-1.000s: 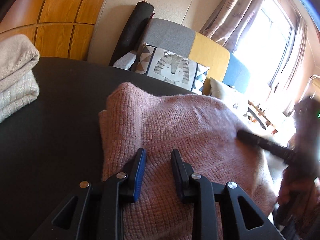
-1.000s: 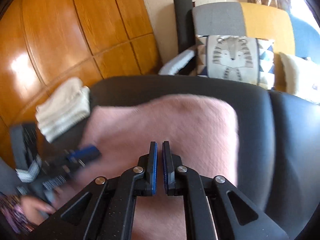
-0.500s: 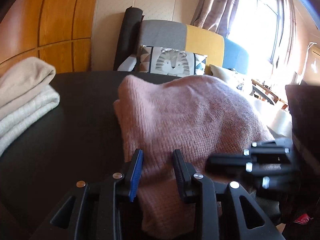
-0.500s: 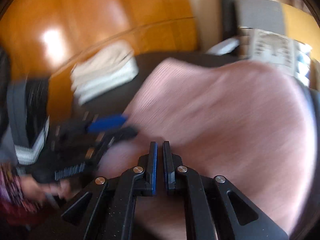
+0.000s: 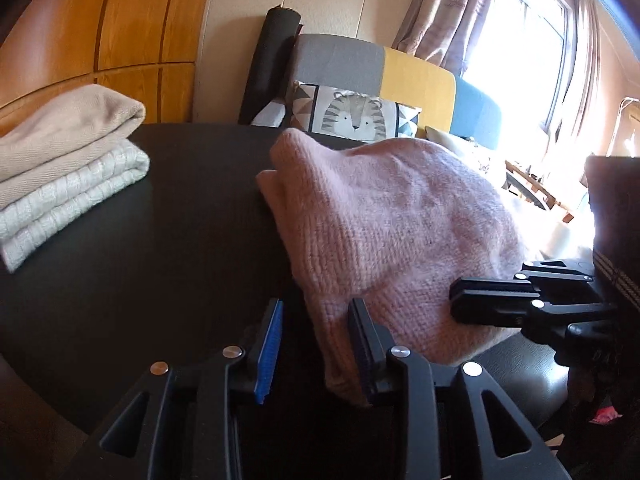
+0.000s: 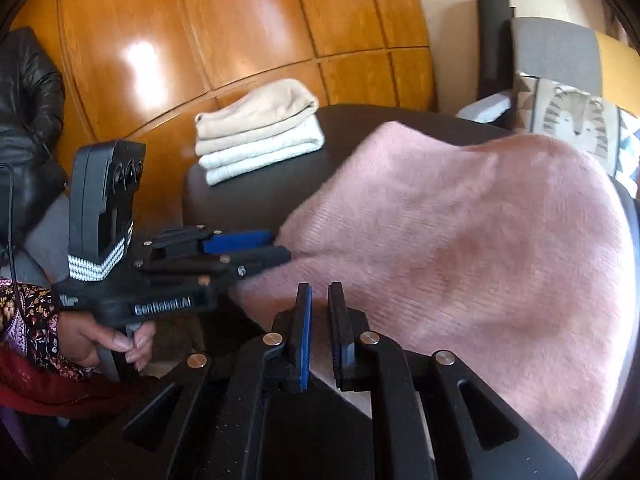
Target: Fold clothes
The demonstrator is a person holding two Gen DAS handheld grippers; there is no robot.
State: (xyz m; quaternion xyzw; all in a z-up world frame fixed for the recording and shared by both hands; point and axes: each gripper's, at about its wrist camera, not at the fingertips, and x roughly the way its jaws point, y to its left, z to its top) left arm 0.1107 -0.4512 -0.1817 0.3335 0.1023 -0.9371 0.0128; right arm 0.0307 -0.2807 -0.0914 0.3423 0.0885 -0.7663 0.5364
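While the pink sweater (image 5: 400,240) lies folded on the dark table (image 5: 160,240), my left gripper (image 5: 316,344) has just been opening, loosely straddling its near corner; my right gripper (image 6: 320,332) has parted slightly, gripping nothing. Folded cream knits (image 5: 60,168) sit well apart.

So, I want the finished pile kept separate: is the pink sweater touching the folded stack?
Apart. The left wrist view shows a strip of bare dark table between the sweater and the stack.
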